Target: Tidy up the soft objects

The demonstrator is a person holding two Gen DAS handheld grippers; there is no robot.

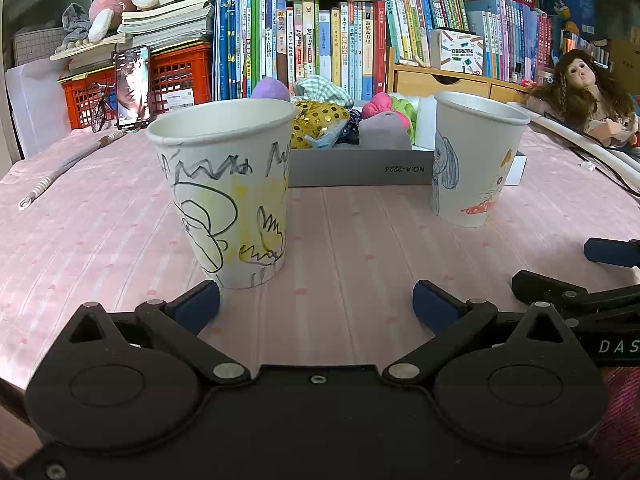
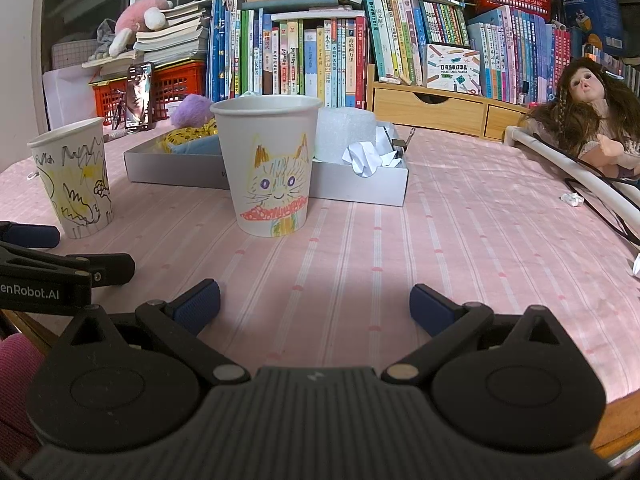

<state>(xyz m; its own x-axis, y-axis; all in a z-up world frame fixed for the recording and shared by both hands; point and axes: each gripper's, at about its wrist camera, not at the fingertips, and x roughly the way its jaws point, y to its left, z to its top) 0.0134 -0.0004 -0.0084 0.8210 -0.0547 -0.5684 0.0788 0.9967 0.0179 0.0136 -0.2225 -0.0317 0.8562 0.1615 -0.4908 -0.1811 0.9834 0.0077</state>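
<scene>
Soft toys [image 1: 320,120] piled in grey cardboard tray [image 1: 360,168], straight ahead beyond both doodled paper cups; left gripper [image 1: 316,306] nearer, right gripper [image 2: 314,306] too released, empty.

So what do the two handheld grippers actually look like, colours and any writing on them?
Both the left gripper and the right gripper are matt black, with linkage arms, silver pivot pins and dark blue textured fingertip pads. The right body is ribbed grey-black. White lettering runs along each side, partly cut off. A magenta knitted sleeve shows beside them.

Rows of books [image 1: 340,40], red crate [image 1: 176,76], phone [image 1: 133,86], long-haired doll [image 2: 580,116] behind pink tablecloth [image 2: 400,248].
</scene>
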